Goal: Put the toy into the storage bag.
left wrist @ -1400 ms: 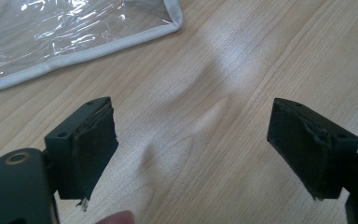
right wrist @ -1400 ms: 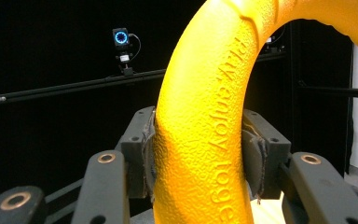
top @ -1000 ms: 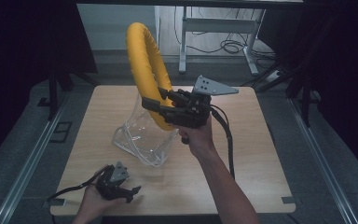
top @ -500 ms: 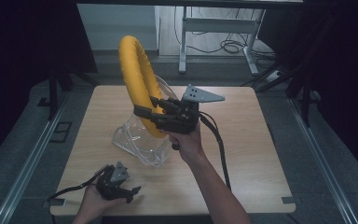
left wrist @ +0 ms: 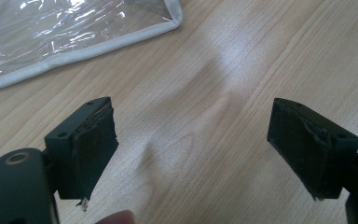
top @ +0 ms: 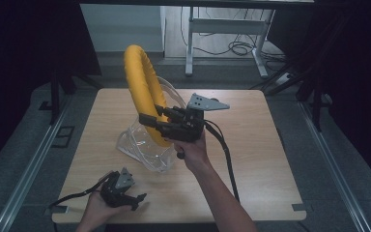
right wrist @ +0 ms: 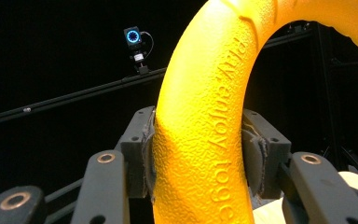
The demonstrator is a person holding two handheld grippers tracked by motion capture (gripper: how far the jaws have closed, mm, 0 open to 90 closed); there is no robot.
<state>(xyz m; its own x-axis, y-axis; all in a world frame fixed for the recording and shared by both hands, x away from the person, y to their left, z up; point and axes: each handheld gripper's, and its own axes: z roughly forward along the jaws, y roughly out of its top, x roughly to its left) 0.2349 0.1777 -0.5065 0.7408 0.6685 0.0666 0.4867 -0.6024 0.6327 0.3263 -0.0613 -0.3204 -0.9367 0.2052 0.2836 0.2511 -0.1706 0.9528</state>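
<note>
Ring: a thick yellow foam ring with a pebbled skin point(top: 145, 92) stands upright on edge at the centre of the high view, its lower arc down inside the bag mouth, its top above the counter's far edge.
Right tongs: the right tongs point(top: 150, 120) are clamped on the yellow ring's lower right arc; in the right gripper view both pads press into the ring point(right wrist: 205, 154).
Bag: a clear plastic bag with white piping point(top: 142, 145) sits left of centre, touching the ring; its piped corner point(left wrist: 170, 18) lies at the upper left of the left gripper view.
Left tongs: the left tongs point(top: 134, 200) rest at the lower left, jaws apart with bare wood between them, well apart from the bag.
Counter: the light wooden counter point(top: 261, 145) has open surface on its right half and along the near edge.
</note>
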